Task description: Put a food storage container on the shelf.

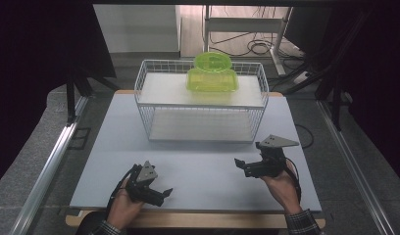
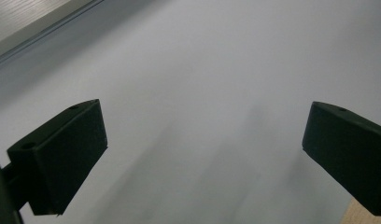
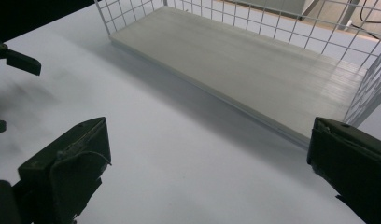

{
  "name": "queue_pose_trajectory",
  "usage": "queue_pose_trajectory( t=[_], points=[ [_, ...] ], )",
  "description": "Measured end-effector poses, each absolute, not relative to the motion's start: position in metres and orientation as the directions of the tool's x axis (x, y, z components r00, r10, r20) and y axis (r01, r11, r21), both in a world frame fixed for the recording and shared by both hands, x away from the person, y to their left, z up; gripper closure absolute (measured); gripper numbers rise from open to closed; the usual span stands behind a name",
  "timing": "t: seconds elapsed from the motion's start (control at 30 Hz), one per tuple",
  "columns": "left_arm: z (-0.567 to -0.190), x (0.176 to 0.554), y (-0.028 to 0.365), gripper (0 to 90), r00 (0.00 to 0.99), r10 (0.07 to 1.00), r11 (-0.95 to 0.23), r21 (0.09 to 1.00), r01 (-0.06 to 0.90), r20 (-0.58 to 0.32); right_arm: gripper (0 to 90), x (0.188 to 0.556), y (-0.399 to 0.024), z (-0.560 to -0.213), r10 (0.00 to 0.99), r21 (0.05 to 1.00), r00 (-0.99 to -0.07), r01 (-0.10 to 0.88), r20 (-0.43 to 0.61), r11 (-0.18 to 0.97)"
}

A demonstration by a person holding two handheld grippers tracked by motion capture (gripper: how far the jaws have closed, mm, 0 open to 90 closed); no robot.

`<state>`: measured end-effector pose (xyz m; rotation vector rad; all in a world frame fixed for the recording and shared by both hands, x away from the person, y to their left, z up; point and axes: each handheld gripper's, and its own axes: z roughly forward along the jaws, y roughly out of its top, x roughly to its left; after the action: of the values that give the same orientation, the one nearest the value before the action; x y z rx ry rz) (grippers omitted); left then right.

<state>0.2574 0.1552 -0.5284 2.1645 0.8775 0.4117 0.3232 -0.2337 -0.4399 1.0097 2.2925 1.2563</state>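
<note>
A white wire rack (image 1: 145, 93) with two shelves stands at the back middle of the grey table (image 1: 198, 164). On its top shelf rests a translucent green box (image 1: 212, 81), with a round green piece (image 1: 213, 60) right behind it. My left gripper (image 1: 163, 195) is held low near the table's front edge, open and empty; in the left gripper view its jaws (image 2: 202, 154) stand wide apart over bare table. My right gripper (image 1: 239, 166) hovers at the front right, open and empty. In the right gripper view it (image 3: 207, 158) faces the rack's lower shelf (image 3: 254, 60).
The rack's lower shelf (image 1: 200, 125) holds nothing. The left gripper's fingers (image 3: 21, 61) show at the left edge of the right gripper view. Metal rails (image 1: 51, 161) run along both sides of the table, and cables (image 1: 259, 47) lie on the floor beyond.
</note>
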Motion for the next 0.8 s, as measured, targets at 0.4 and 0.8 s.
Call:
queue_pose_trajectory(
  t=[0.4,0.8],
  points=[
    [-0.529,0.257,0.155,0.0,0.714,0.700,-0.485,0.744,0.460,0.016,0.0,0.318,-0.238,-0.451,0.725,0.823,-0.688,0.431,0.036,0.369],
    [-0.529,0.258,0.155,0.0,0.714,0.700,-0.488,0.742,0.460,0.018,0.0,0.312,-0.244,-0.457,0.735,0.819,-0.677,0.440,0.033,0.368]
  ],
)
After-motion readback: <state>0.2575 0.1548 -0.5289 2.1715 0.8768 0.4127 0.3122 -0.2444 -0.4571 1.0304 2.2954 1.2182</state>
